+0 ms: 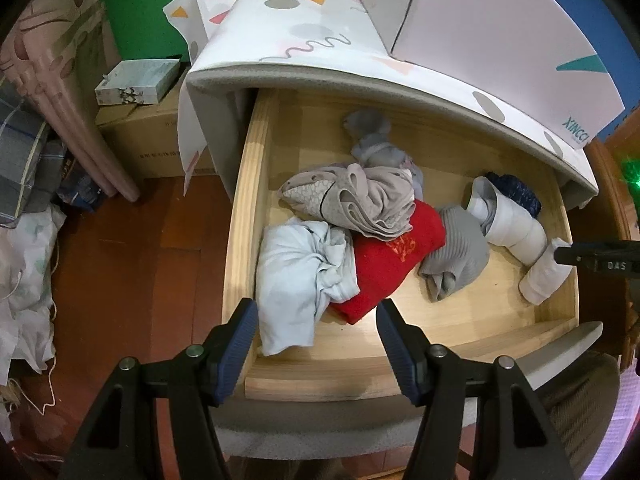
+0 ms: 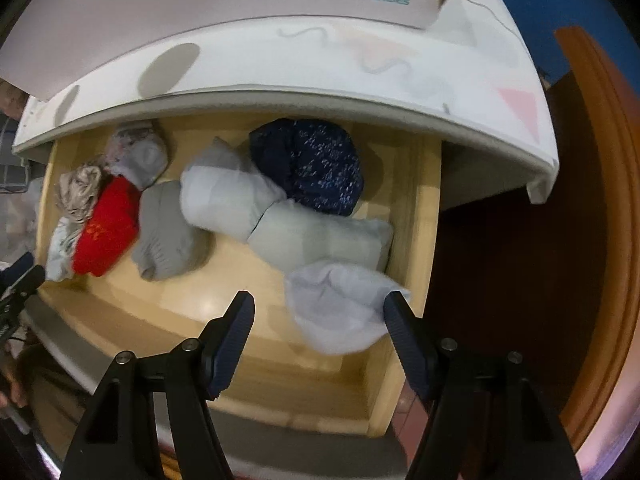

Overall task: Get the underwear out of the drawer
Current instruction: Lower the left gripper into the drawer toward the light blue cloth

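The wooden drawer (image 1: 244,216) stands pulled out, with crumpled garments inside. Near its front left lie a light blue garment (image 1: 296,276), a red folded one (image 1: 388,264) and beige patterned underwear (image 1: 352,200). My left gripper (image 1: 316,308) hangs open above the drawer's front, holding nothing. In the right wrist view my right gripper (image 2: 320,304) is open over a pale white garment (image 2: 336,304) in the drawer's front right corner; the garment lies between the fingers against the right one, and the left finger stands clear of it. Grey (image 2: 168,232), white (image 2: 224,200) and navy (image 2: 312,168) pieces lie further back.
A white cabinet top (image 1: 360,76) with a shoe box (image 1: 500,20) overhangs the drawer's back. Cardboard boxes (image 1: 152,136) and piled fabric (image 1: 28,264) sit on the red-brown floor (image 1: 132,272) at left. A dark wooden frame (image 2: 592,240) stands to the right of the drawer.
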### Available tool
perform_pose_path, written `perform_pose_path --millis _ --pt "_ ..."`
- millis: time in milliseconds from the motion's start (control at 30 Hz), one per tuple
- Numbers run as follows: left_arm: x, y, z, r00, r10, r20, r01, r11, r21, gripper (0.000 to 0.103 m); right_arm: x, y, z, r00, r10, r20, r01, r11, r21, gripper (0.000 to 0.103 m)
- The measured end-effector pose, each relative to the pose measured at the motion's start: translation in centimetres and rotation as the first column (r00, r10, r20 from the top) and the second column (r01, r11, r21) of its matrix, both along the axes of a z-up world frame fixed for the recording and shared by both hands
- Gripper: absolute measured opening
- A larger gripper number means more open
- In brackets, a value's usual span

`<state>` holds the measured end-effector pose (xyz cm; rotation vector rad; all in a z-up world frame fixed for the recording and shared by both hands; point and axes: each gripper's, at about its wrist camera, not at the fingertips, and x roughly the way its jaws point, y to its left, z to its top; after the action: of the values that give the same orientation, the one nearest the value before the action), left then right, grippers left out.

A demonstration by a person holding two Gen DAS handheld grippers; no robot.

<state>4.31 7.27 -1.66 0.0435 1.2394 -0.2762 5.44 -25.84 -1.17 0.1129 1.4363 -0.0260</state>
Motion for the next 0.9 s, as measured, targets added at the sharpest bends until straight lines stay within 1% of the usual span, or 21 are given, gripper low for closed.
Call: perform_pose_path --millis 100,200,333,400,500,633,700,833,900 --pt "0.1 -0.4 0.0 1.0 -0.014 0.001 0.014 1.0 0.019 0.063 0.3 0.0 -0.6 1.0 0.003 -0.002 -0.003 1.0 -0.009 0.066" --pt "0.3 -1.2 -0.4 0.999 -0.048 -0.019 0.048 0.998 0.039 0.063 0.3 0.2 -1.3 1.0 0.002 -0.014 -0.002 1.0 0.004 0.066" --pt "1.3 -1.8 -1.0 0.999 -0.048 -0.027 0.049 0.997 0.06 0.063 0.1 0.8 -2.5 0.999 0.004 -0.037 -0.003 0.999 0.038 0.066" --pt "1.9 -1.9 -1.5 0.998 -0.046 -0.046 0.049 0.997 0.064 0.063 -0.1 0.9 -2.9 0.999 0.005 -0.032 -0.004 1.0 0.023 0.066" --pt "2.9 -2.2 -2.6 0.995 -0.044 -0.093 0.05 0.997 0.057 0.063 -0.3 0.9 -3.0 1.0 0.001 -0.029 -0.001 1.0 0.027 0.067" --pt "3.6 -2.7 -3.4 0.993 -0.042 -0.11 0.052 0.995 0.084 0.063 -0.6 0.5 -3.6 1.0 -0.001 -0.031 0.001 1.0 0.018 0.067" --pt "3.9 -2.8 -3.7 0.992 -0.035 -0.117 0.047 0.994 0.099 0.063 -0.4 1.1 -3.9 1.0 0.003 -0.024 -0.002 1.0 0.012 0.069" --pt "4.3 -2.7 -4.0 0.992 -0.019 -0.122 0.029 0.996 0.082 0.063 -0.7 2.3 -4.5 1.0 0.009 -0.009 -0.009 1.0 -0.008 0.074" --pt "4.4 -2.8 -3.9 0.993 -0.03 -0.118 0.042 0.995 0.095 0.063 -1.0 2.8 -5.2 1.0 0.019 -0.002 -0.019 1.0 -0.023 0.076"
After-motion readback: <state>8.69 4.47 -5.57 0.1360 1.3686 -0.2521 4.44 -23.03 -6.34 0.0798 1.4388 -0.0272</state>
